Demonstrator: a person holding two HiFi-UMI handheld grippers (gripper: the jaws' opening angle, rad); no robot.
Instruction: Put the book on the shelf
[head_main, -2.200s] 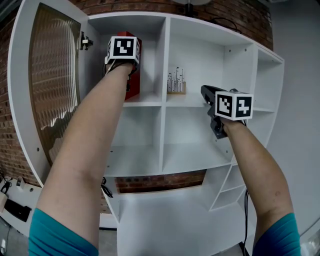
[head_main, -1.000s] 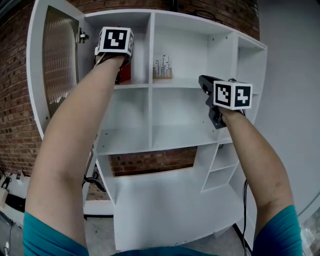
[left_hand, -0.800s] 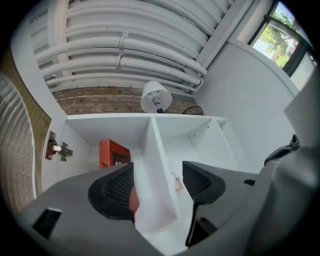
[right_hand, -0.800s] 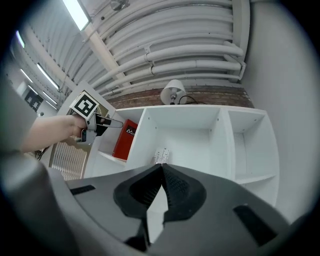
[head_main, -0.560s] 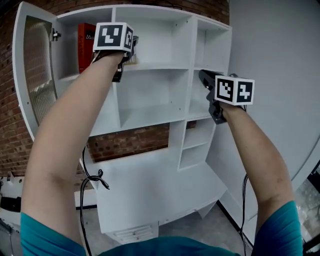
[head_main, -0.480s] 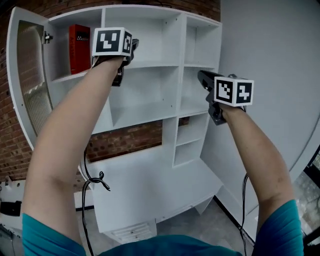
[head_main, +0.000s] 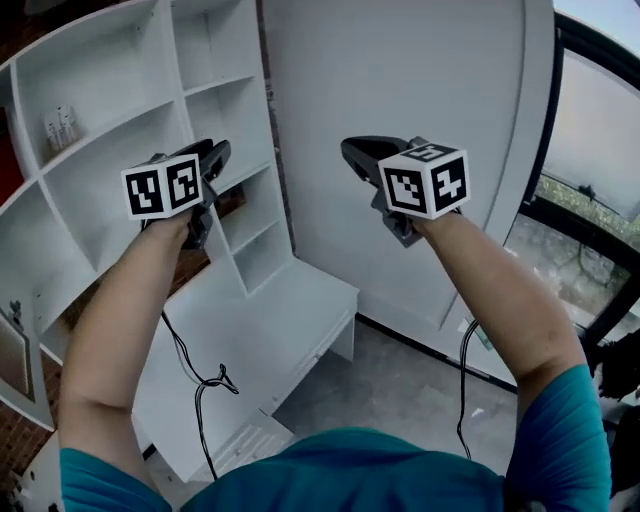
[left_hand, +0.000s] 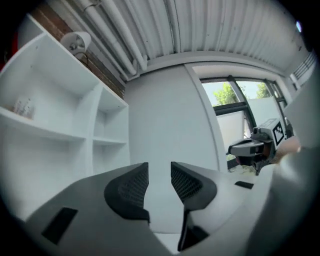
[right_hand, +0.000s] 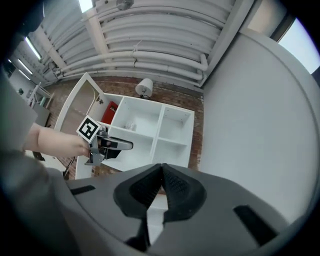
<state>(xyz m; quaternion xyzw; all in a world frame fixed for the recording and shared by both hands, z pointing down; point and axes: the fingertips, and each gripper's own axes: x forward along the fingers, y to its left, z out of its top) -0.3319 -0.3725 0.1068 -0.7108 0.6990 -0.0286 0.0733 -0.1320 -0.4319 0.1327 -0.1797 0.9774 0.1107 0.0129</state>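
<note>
The shelf (head_main: 110, 125) has swung off to the left as the head turns away. The book (right_hand: 110, 112) stands in its top corner compartment, well behind the left hand-held gripper (left_hand: 160, 175), whose jaws are closing on nothing. The right hand-held gripper (right_hand: 161, 172) is pressed together, empty. The job looks done.

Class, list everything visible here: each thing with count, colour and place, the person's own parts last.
shelf: one, white, left in head view.
book: one, red, shelf's top left compartment.
small items: a cluster, pale, upper shelf compartment.
door: one, white frame, open beside book.
lamp: one, white, above shelf.
window: one, dark frame, far right.
cable: one, black, low left in head view.
left gripper: one, grey, jaws closing, nothing between.
right gripper: one, grey, jaws together, empty.
arms: two, bare, teal sleeves.
</note>
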